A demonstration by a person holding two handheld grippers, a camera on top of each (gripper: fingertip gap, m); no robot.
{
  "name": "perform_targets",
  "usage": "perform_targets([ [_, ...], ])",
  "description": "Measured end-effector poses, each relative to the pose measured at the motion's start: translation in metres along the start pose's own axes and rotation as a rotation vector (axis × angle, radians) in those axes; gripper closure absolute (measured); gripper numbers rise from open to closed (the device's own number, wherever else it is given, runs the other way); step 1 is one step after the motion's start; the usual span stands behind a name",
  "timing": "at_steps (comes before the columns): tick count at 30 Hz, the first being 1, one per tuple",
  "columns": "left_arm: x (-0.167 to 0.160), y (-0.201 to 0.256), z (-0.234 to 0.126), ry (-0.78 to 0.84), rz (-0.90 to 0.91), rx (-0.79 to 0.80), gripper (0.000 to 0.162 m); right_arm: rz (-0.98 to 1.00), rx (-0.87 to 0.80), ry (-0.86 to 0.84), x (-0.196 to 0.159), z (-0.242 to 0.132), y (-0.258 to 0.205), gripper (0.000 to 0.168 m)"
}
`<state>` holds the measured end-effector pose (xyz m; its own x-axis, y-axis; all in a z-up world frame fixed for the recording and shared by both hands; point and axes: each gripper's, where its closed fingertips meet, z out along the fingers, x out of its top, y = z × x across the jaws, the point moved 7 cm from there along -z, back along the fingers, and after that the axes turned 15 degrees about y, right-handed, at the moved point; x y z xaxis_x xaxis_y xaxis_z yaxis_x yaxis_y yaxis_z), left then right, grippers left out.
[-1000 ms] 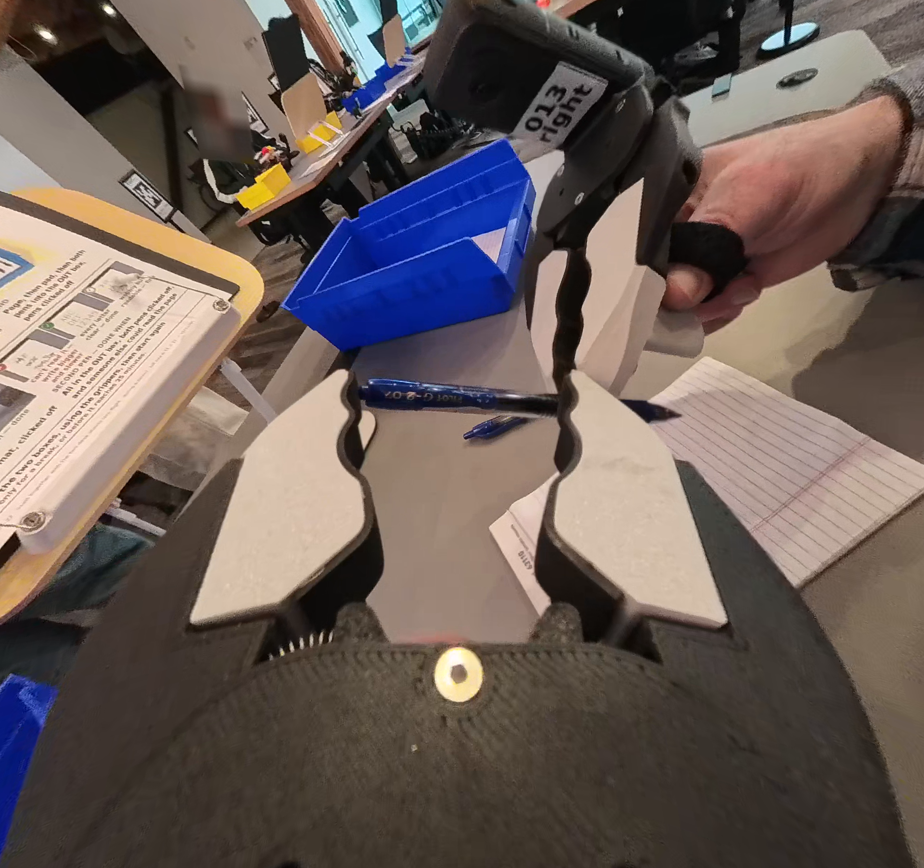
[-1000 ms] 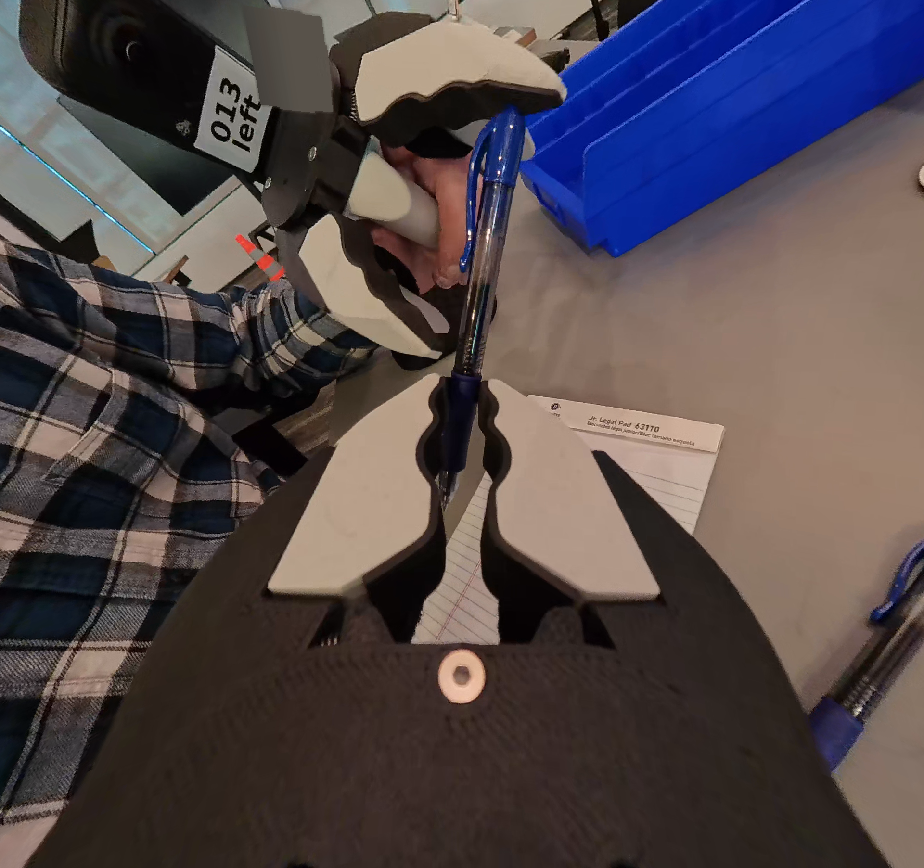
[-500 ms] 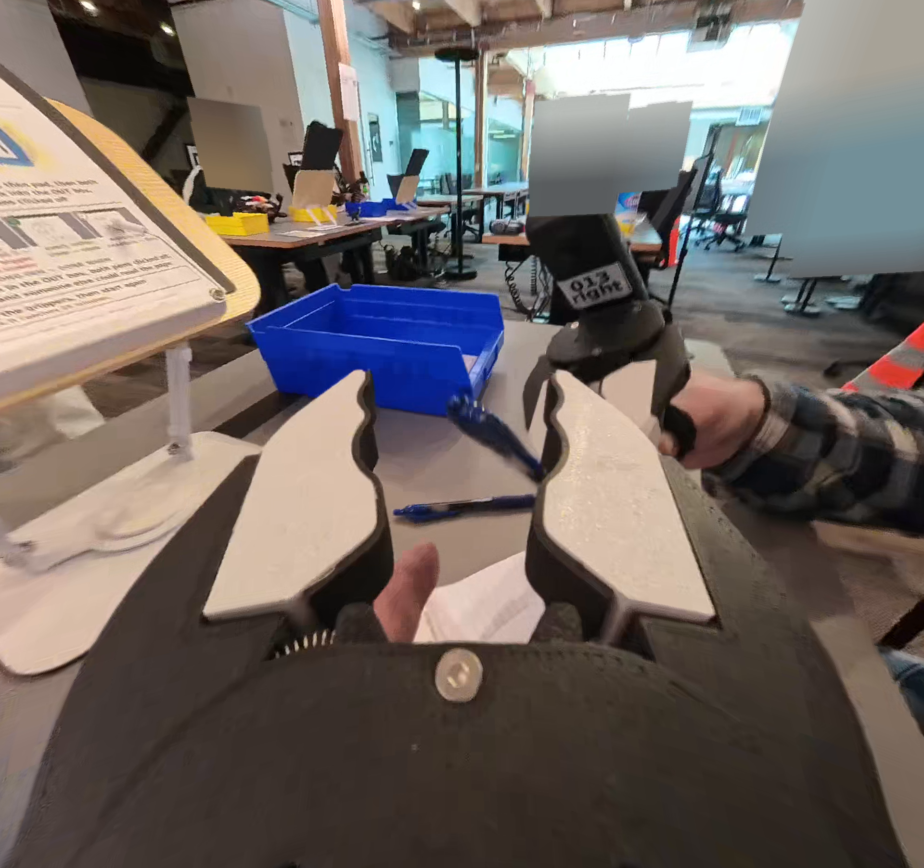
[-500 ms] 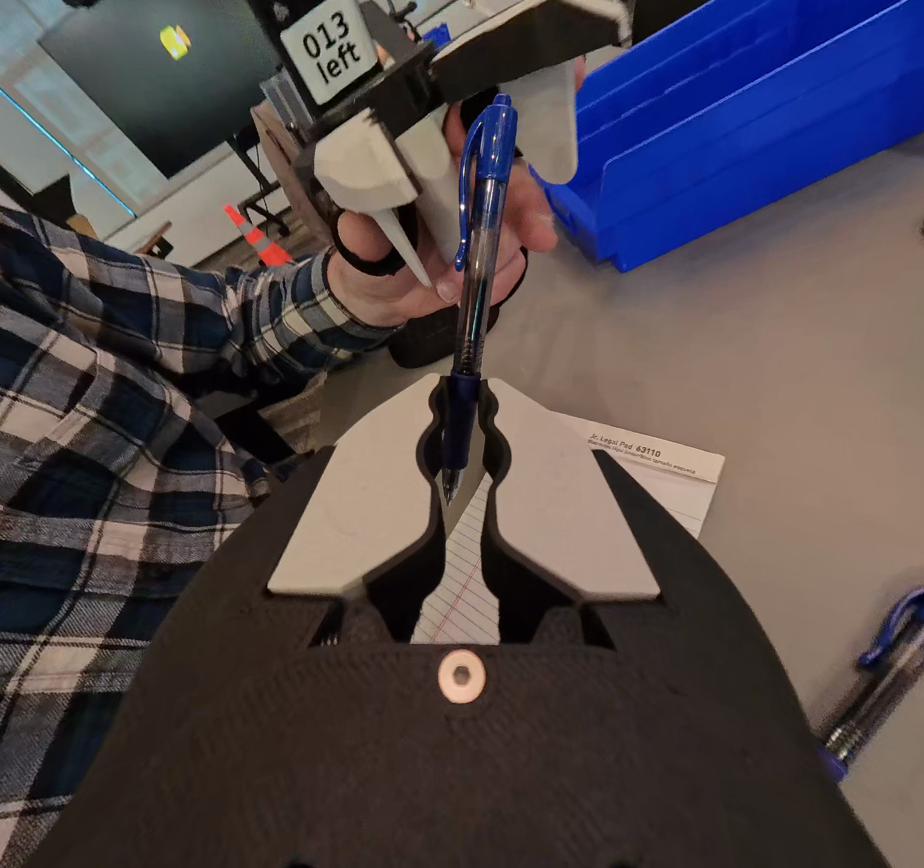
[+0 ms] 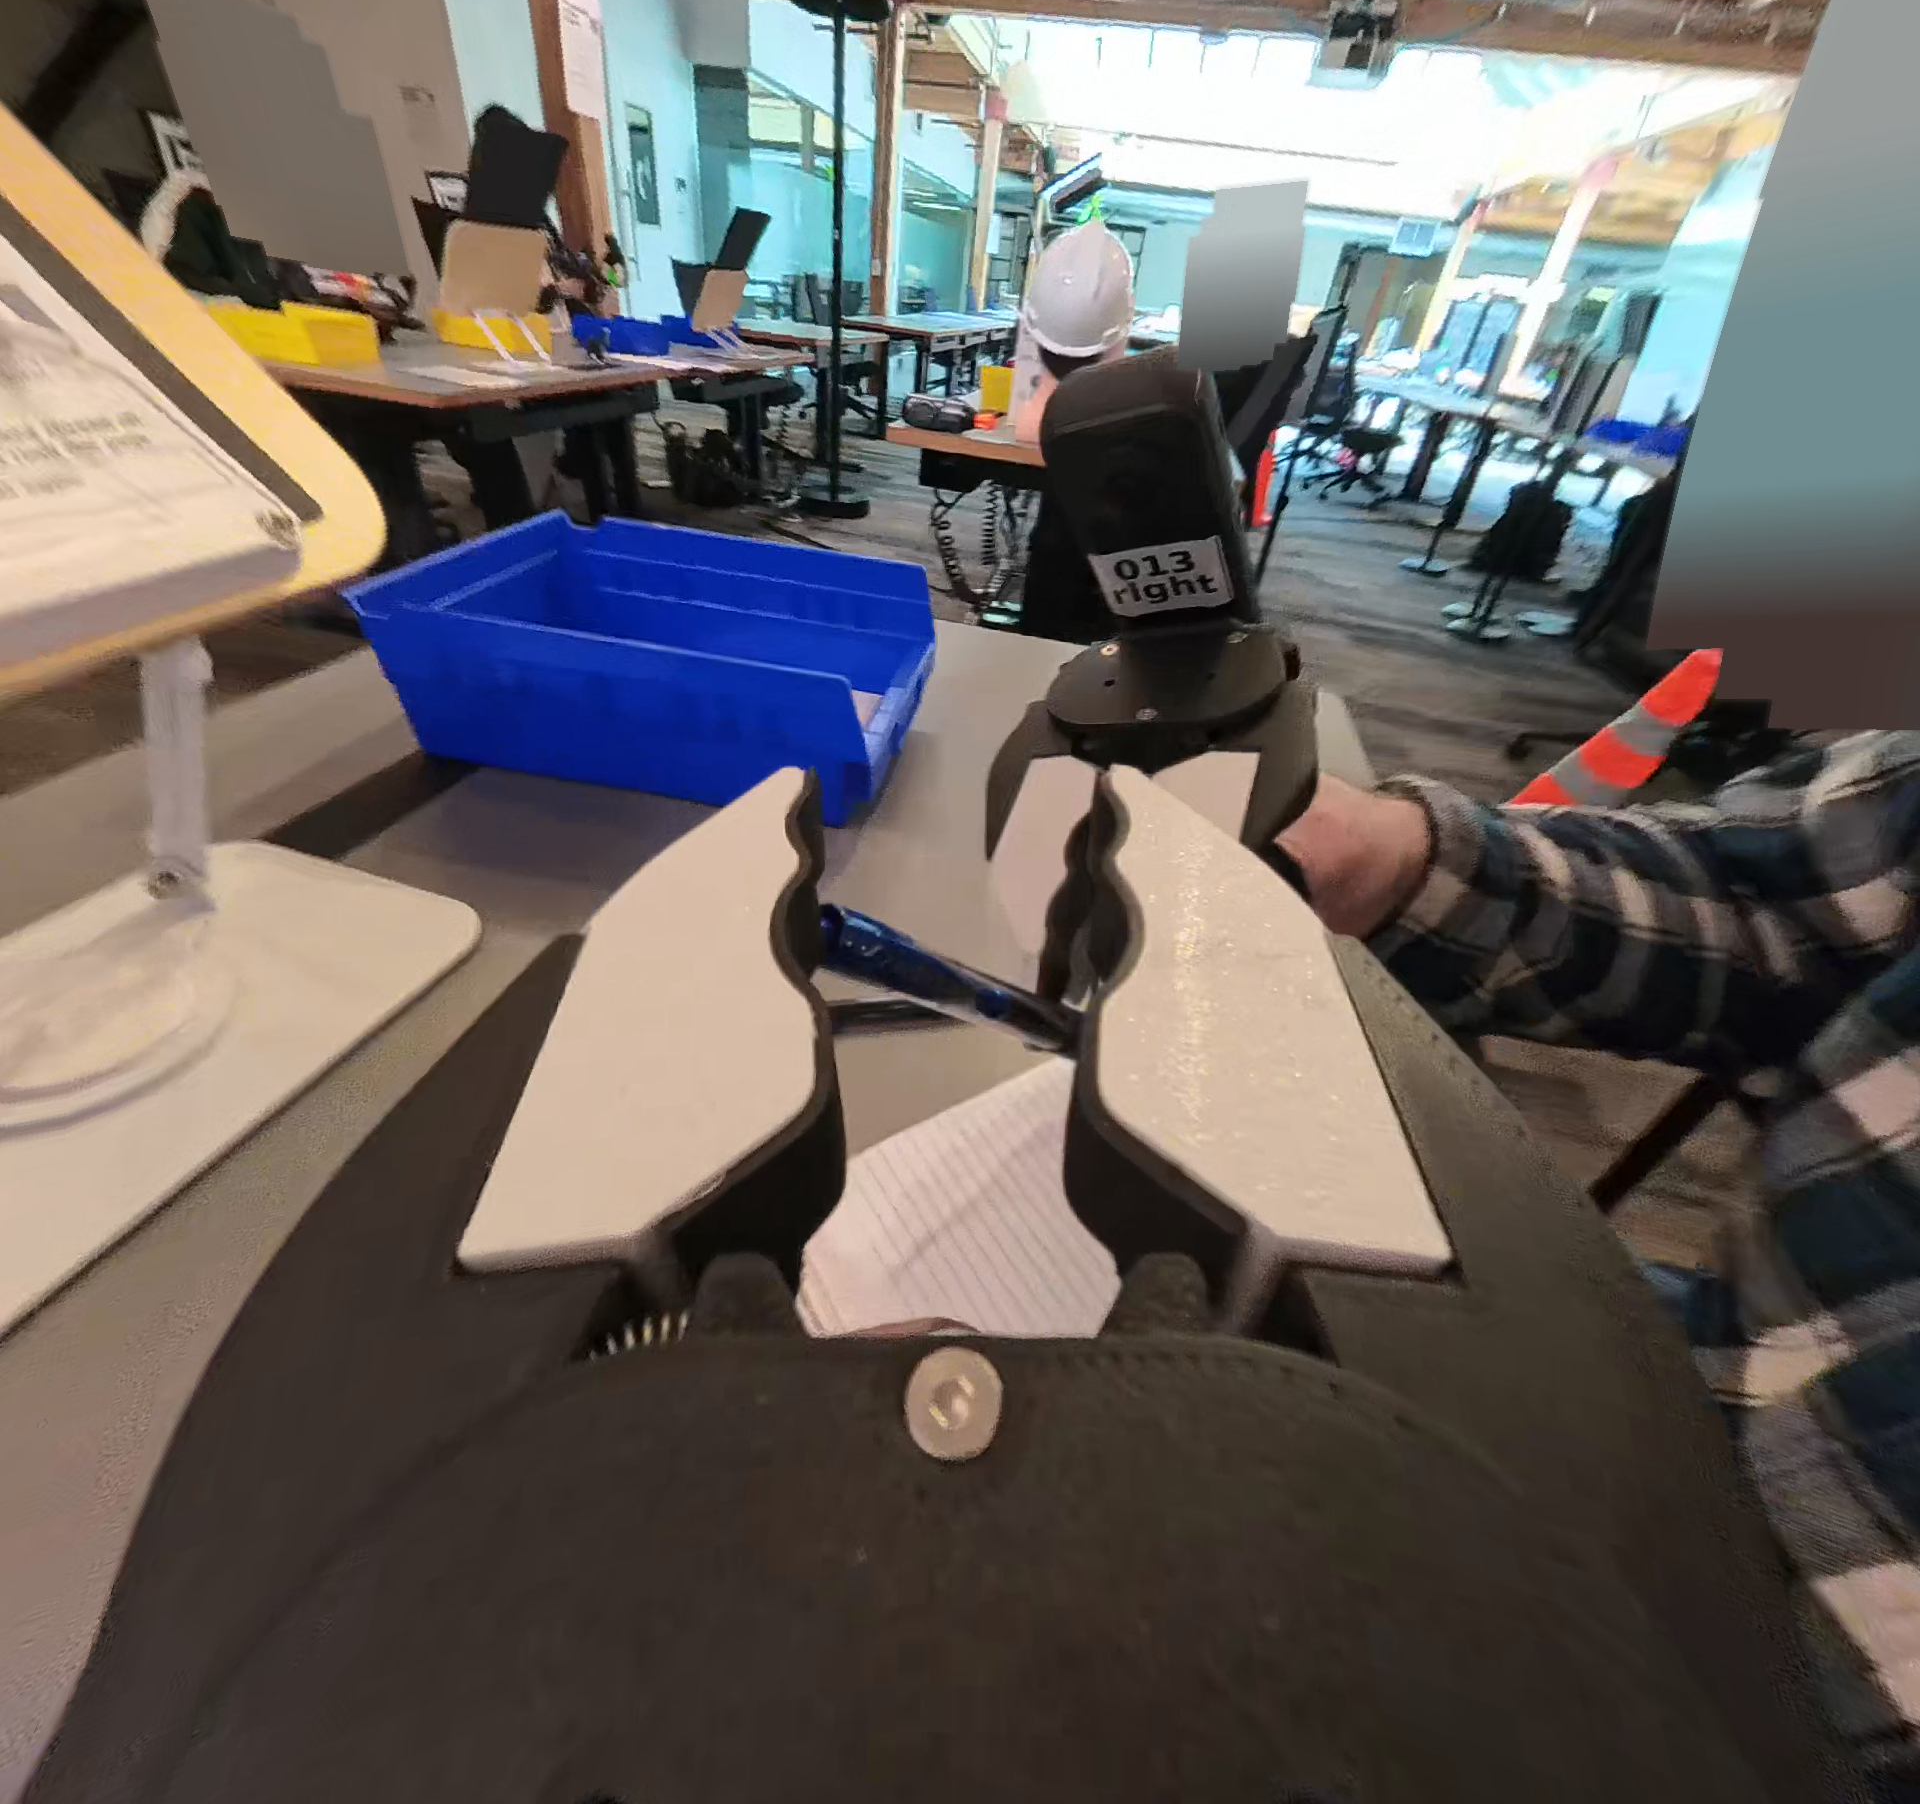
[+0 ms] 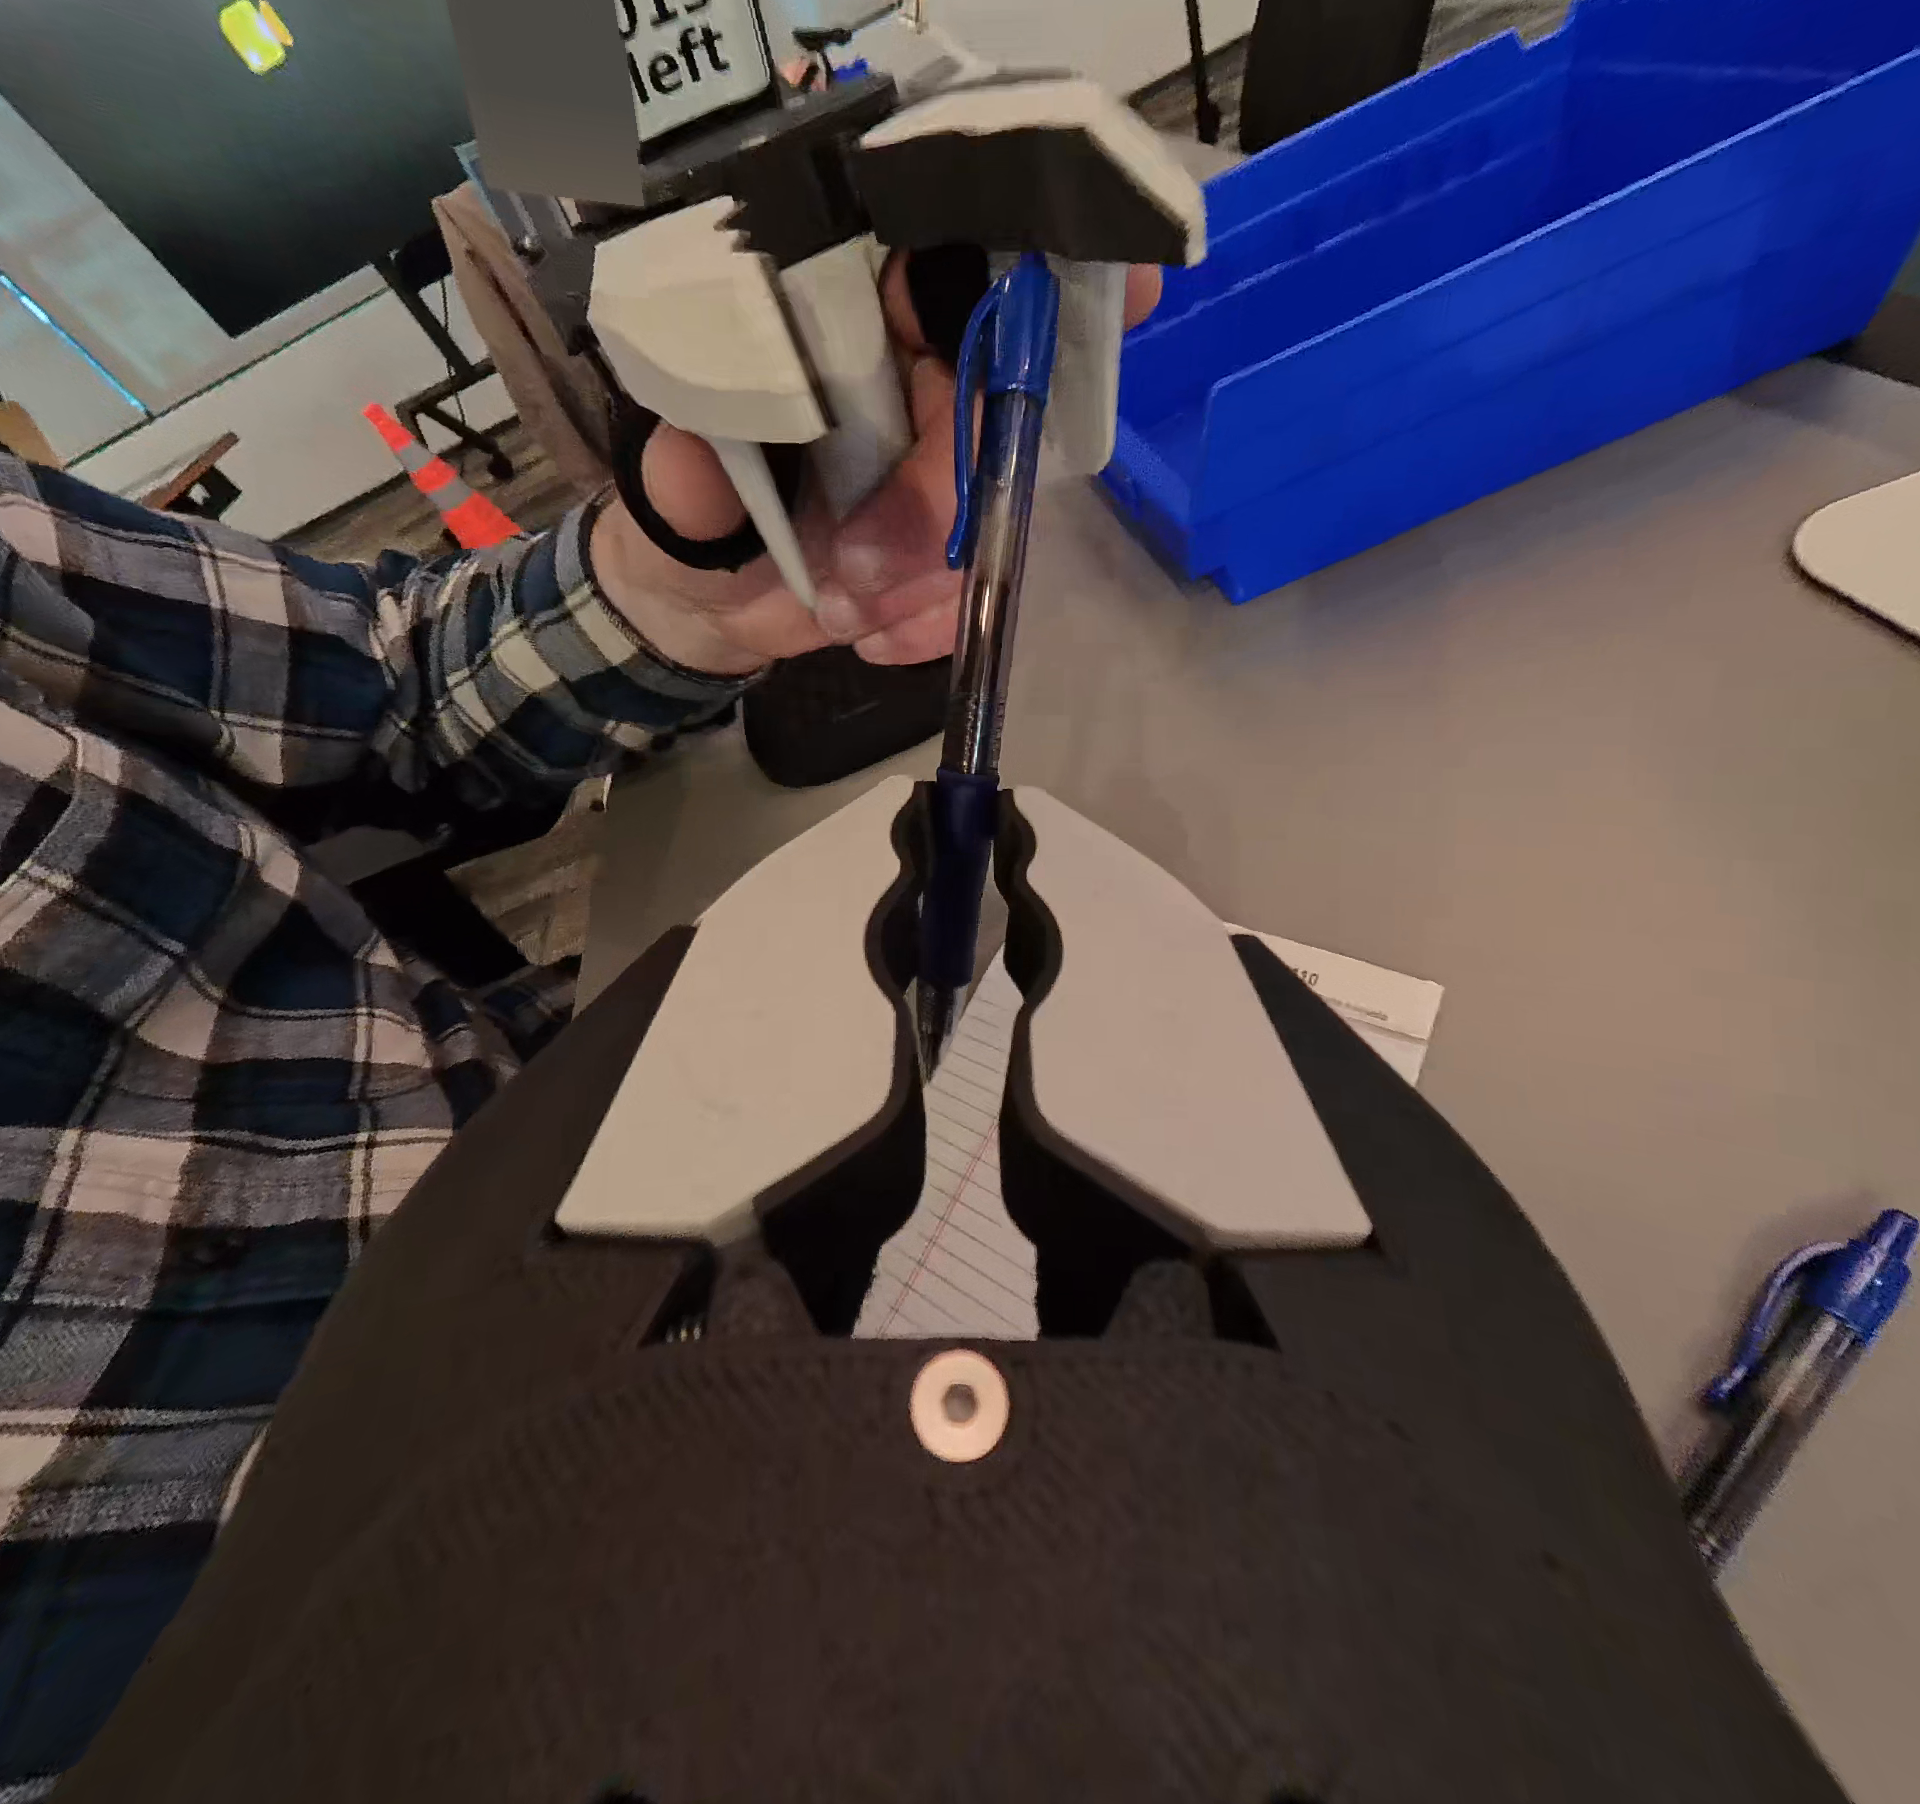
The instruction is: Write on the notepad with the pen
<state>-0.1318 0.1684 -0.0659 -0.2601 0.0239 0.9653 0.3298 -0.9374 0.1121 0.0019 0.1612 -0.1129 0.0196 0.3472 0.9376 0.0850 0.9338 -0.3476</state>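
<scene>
My right gripper (image 6: 961, 798) is shut on a blue pen (image 6: 997, 549) at its dark grip. The pen stands nearly upright, clip end up, with its tip over the lined notepad (image 6: 956, 1224). My left gripper (image 5: 951, 819) is open and empty. It hovers over the notepad (image 5: 956, 1224), facing the right gripper (image 5: 1060, 975) and the slanting pen (image 5: 914, 965). In the right wrist view the left gripper (image 6: 894, 300) is just behind the pen's top end, with its jaws apart.
A blue bin (image 5: 644, 653) stands on the grey table behind the pad and also shows in the right wrist view (image 6: 1507, 300). A second blue pen (image 6: 1797, 1370) lies on the table to the right. A white stand (image 5: 177, 923) with an instruction board stands at the left. Across from one pair of fingers to the other is roughly 7 cm.
My left gripper has swung from looking down at the table to level, and it has drawn back over the notepad. My right gripper keeps its hold on the pen, nearly still.
</scene>
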Motion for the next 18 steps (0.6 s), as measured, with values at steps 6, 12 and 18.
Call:
perform_targets([
  [6,0.000,-0.018,-0.015,0.128,-0.210,0.053,0.098,-0.044,-0.019,0.077,0.001,-0.003,-0.002,0.157],
  [12,-0.014,-0.011,-0.005,0.077,-0.363,-0.105,0.124,-0.086,-0.018,0.059,0.004,-0.002,-0.003,0.157],
  [18,-0.017,-0.009,0.005,-0.016,-0.336,-0.146,0.148,-0.059,-0.002,-0.004,-0.005,0.004,0.001,0.157],
])
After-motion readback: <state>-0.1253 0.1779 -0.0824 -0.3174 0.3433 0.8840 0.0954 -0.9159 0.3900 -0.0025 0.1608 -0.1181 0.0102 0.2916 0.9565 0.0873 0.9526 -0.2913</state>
